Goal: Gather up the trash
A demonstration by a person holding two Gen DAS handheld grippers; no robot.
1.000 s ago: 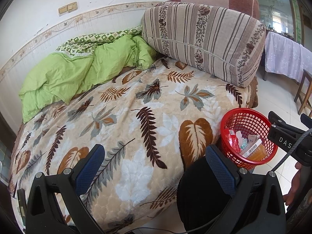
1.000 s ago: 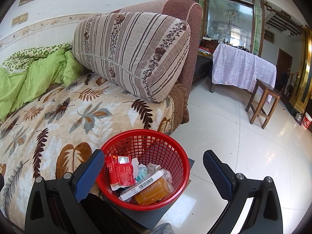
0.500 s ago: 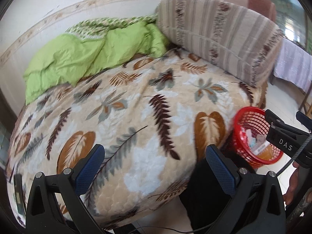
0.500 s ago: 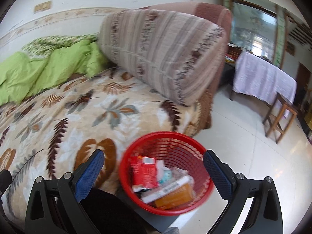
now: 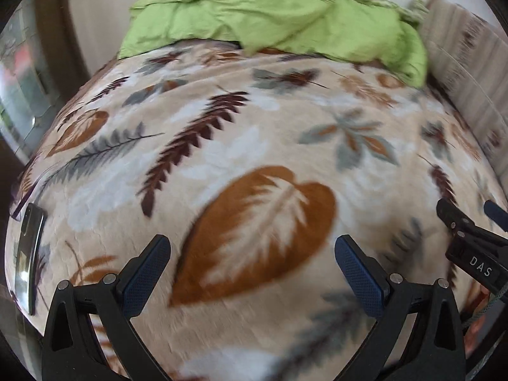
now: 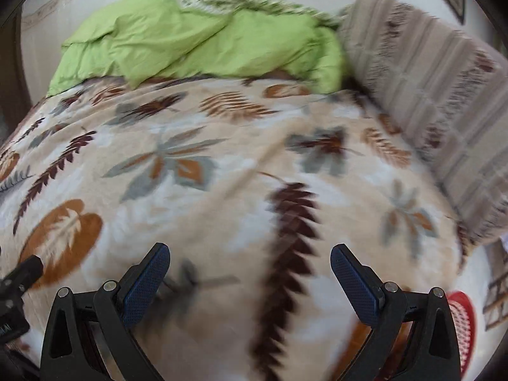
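We are holding left gripper [image 5: 252,265] spread apart, empty, over leaf-print blanket [image 5: 254,133] | right gripper [image 6: 249,273] likewise apart | reading "DAS" on right gripper | red basket [image 6: 463,324] showing far right.

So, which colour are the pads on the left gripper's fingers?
Dark blue, with a fine mesh texture, on the fingers of the black left gripper; the left wrist view shows it best.

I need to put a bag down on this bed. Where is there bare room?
The leaf-print blanket lies bare from the crumpled green quilt to both open grippers, left and right. Crowded: the striped cushion on the right, a dark phone at the left edge.
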